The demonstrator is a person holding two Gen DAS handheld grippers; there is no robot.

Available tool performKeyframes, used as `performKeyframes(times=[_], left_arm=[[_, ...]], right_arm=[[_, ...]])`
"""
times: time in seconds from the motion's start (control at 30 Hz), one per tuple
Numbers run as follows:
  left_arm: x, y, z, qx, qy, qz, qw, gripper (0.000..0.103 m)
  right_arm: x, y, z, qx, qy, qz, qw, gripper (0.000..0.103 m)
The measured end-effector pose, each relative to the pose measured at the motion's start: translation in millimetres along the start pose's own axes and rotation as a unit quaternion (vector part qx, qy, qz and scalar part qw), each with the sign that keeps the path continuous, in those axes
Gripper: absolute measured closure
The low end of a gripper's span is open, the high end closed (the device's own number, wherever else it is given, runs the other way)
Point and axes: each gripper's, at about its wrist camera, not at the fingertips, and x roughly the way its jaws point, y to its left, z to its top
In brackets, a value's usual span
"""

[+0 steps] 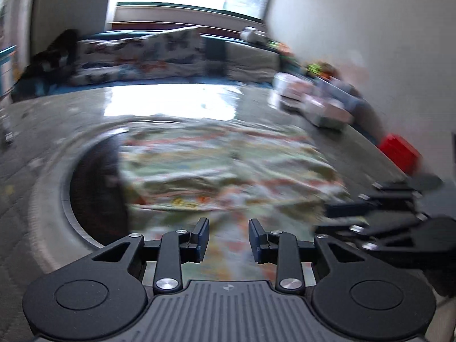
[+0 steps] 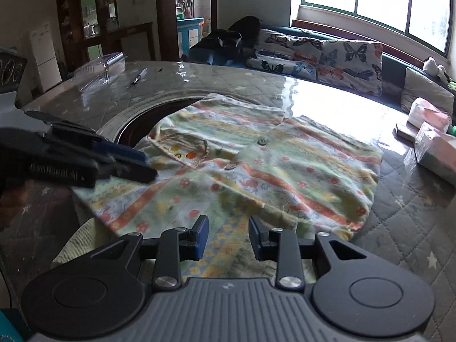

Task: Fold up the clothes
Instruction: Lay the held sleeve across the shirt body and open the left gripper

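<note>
Left wrist view, blurred: the left gripper has its two fingers parted with nothing between them, hovering over the near edge of the patterned shirt on the worktop. The right gripper reaches in from the right.

Right wrist view: the right gripper also has two fingers spread and empty, above the near hem of the single shirt, which lies flat beside a round recess. The left gripper comes in from the left over the shirt's left edge. Two buttons show.
</note>
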Motion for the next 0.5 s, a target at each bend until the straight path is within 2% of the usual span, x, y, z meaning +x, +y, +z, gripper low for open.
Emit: performKeyframes(times=[0.23, 0.43, 0.5], left_arm=[[12, -18, -16, 0.042, 0.022, 0.001, 0.9989, 0.071], [-12, -14, -25, 0.027, 0.032, 0.008, 0.9991, 0.069], [-24, -16, -30, 0.024, 0.037, 0.009, 0.999, 0.064]], right_arm=[[-8, 0, -20, -0.002, 0.018, -0.006, 1.0, 0.072], [-23, 3, -33, -0.012, 0.019, -0.007, 1.0, 0.072], [-27, 5, -37, -0.016, 0.019, -0.007, 1.0, 0.072]])
